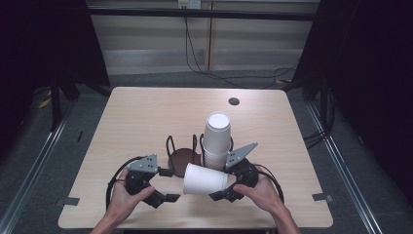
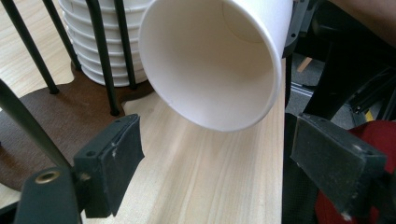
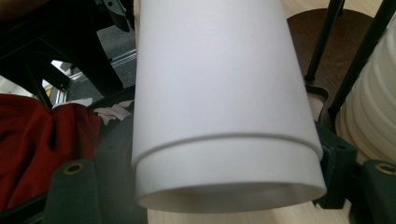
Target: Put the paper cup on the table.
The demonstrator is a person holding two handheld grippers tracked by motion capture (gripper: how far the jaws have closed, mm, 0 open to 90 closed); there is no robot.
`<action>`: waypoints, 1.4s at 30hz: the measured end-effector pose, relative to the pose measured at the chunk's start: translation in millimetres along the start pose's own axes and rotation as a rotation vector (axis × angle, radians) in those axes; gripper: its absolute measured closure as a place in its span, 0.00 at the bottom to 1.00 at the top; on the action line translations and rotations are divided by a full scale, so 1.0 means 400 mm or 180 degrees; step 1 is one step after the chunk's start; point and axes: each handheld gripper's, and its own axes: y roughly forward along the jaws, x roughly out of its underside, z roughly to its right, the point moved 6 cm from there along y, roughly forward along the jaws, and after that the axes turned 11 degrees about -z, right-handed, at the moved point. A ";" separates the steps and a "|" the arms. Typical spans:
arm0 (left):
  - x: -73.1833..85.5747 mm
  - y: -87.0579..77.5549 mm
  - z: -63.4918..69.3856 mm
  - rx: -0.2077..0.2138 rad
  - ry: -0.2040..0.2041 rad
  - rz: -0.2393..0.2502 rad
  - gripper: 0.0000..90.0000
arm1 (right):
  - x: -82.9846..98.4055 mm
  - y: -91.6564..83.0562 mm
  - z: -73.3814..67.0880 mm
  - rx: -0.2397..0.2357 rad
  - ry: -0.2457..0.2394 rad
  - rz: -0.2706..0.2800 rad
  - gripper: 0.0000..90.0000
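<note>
Cup: a white paper cup [image 1: 204, 179] lies on its side above the near part of the table, its open mouth turned toward the left gripper and its base at the right gripper; the left gripper view looks straight into that mouth [image 2: 210, 65].
Right gripper: the right gripper [image 1: 229, 190] grips the cup near its base, a jaw on either side of the wall, as the right gripper view shows [image 3: 224, 116].
Left gripper: the left gripper [image 1: 168, 185] sits just left of the cup's mouth, jaws partly apart with bare tabletop between the pads; nothing is held.
Stack: a stack of white cups [image 1: 215, 141] stands upright in a black wire holder [image 1: 182, 153] just behind the held cup.
Holder base: dark brown, with a free slot left of the stack.
Table: light wood table [image 1: 146, 117], with a dark round hole near its far edge.
</note>
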 end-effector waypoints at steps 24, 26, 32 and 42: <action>-0.027 -0.025 0.013 0.0084 -0.0017 0.0663 0.18 | -0.025 -0.024 -0.012 -0.0115 -0.0132 0.0620 0.29; -0.033 -0.028 0.012 0.0108 -0.0036 0.0733 0.18 | -0.027 -0.023 -0.016 -0.0136 -0.0166 0.0638 0.29; -0.048 -0.028 0.012 0.0181 -0.0087 0.0863 0.18 | -0.038 -0.019 -0.027 -0.0174 -0.0220 0.0640 0.29; -0.058 -0.018 0.009 0.0129 -0.0033 0.0868 0.04 | -0.041 -0.009 -0.036 -0.0235 -0.0275 0.0583 0.29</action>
